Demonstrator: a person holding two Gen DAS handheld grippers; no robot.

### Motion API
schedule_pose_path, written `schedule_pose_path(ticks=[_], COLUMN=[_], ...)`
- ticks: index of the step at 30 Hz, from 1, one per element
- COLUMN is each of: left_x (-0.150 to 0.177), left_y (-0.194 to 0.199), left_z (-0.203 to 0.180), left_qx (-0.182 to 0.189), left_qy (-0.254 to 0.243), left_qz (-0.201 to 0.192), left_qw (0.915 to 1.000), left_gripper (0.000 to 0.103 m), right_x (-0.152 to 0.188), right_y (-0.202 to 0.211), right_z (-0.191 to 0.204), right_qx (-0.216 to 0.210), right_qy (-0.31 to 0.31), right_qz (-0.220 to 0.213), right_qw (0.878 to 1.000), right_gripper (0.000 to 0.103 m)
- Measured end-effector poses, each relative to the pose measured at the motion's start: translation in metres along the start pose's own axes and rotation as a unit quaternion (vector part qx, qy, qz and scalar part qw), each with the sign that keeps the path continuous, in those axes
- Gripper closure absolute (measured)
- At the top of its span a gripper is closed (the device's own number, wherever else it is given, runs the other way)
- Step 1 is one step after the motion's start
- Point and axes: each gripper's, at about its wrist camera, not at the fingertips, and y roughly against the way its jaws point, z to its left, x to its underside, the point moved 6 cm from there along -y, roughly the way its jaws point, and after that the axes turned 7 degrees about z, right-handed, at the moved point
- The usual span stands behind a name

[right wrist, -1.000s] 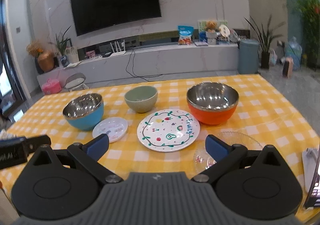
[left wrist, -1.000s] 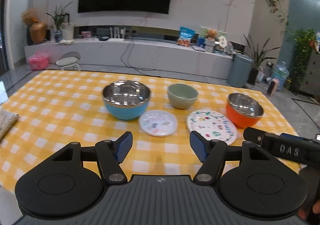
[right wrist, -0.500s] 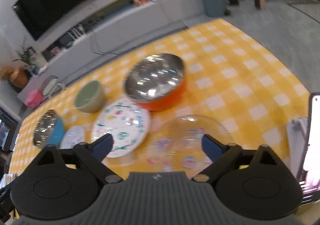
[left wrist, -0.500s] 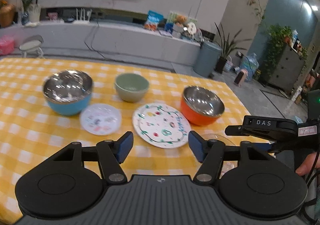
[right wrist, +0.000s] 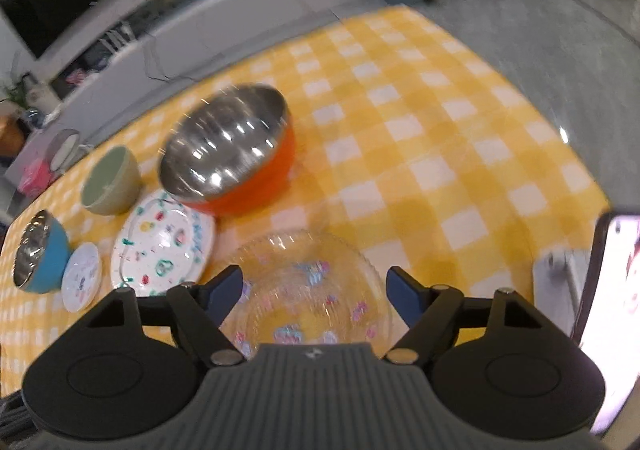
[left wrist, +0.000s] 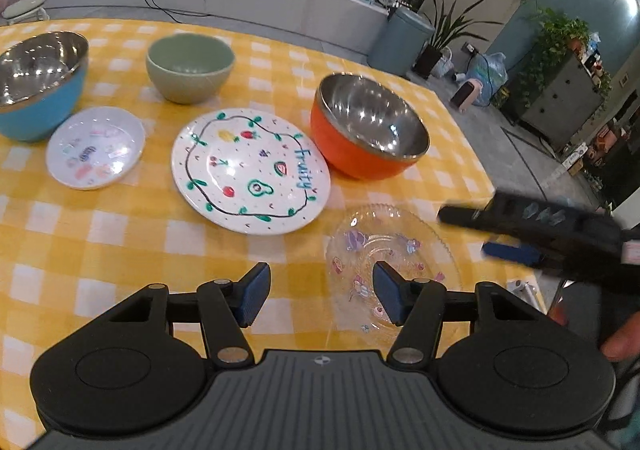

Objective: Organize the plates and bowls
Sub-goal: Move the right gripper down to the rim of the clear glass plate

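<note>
Low in the right wrist frame, your right gripper (right wrist: pixel 315 292) hangs over the clear glass plate (right wrist: pixel 308 270), jaws spread and closing on nothing yet. Expect it to be rigid, slick and breakable: pinch its scalloped rim. Your left gripper (left wrist: pixel 320 296), also closing empty, faces the painted ceramic plate (left wrist: pixel 250 170) and steel-lined orange bowl (left wrist: pixel 368 126).

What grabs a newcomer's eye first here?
The yellow checked cloth, then the fruit plate at its middle with the orange bowl beside it. Nearest, a clear plate lies below the right gripper, whose jaws are closing with nothing gripped yet.
</note>
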Motion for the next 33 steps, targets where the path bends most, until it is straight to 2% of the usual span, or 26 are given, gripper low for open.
schedule_pose_path(ticks=[3, 5, 8, 10, 12, 15, 18, 19, 20, 21, 27, 33], left_x=[0.0, -0.001, -0.004, -0.005, -0.004, -0.001, 0.003, 0.004, 0.004, 0.005, 0.005, 0.006], left_y=[-0.002, -0.003, -0.007, -0.012, -0.017, -0.02, -0.023, -0.024, -0.024, -0.025, -0.029, -0.036], left_z=[-0.002, -0.005, -0.007, -0.008, -0.011, -0.014, -0.017, -0.017, -0.017, -0.018, -0.022, -0.025], left_qx=[-0.006, -0.008, -0.01, -0.006, -0.002, 0.004, 0.006, 0.005, 0.003, 0.001, 0.002, -0.002], left_qy=[-0.005, -0.011, -0.011, -0.006, -0.005, -0.001, -0.001, -0.001, -0.002, -0.002, -0.003, -0.005], left_qz=[0.002, 0.0, 0.003, 0.008, 0.011, 0.014, 0.02, 0.022, 0.023, 0.023, 0.026, 0.032], left_qw=[1.0, 0.9999, 0.9999, 0.9999, 0.9999, 0.9999, 0.9998, 0.9998, 0.9997, 0.9997, 0.9996, 0.9995], left_gripper=[0.034, 0.034, 0.034, 0.034, 0.035, 0.036, 0.036, 0.036, 0.036, 0.036, 0.036, 0.036], right_x=[-0.008, -0.015, -0.023, -0.026, -0.026, -0.021, -0.007, -0.002, 0.004, 0.01, 0.035, 0.049], right_y=[0.014, 0.023, 0.034, 0.039, 0.039, 0.035, 0.036, 0.036, 0.036, 0.036, 0.039, 0.042], right_z=[0.014, 0.026, 0.04, 0.041, 0.035, 0.019, 0.004, 0.002, -0.001, -0.003, -0.014, -0.022], right_qx=[-0.032, -0.034, -0.022, -0.034, -0.058, -0.078, -0.078, -0.071, -0.067, -0.065, -0.038, -0.018], right_qy=[0.047, 0.104, 0.216, 0.271, 0.3, 0.31, 0.341, 0.355, 0.372, 0.383, 0.455, 0.499], right_qz=[-0.037, -0.048, -0.055, -0.035, 0.005, 0.039, 0.004, -0.003, -0.012, -0.024, -0.082, -0.116], right_qw=[0.998, 0.993, 0.975, 0.961, 0.952, 0.947, 0.937, 0.932, 0.926, 0.921, 0.886, 0.859], right_gripper=[0.022, 0.022, 0.022, 0.022, 0.022, 0.022, 0.024, 0.026, 0.033, 0.034, 0.034, 0.031])
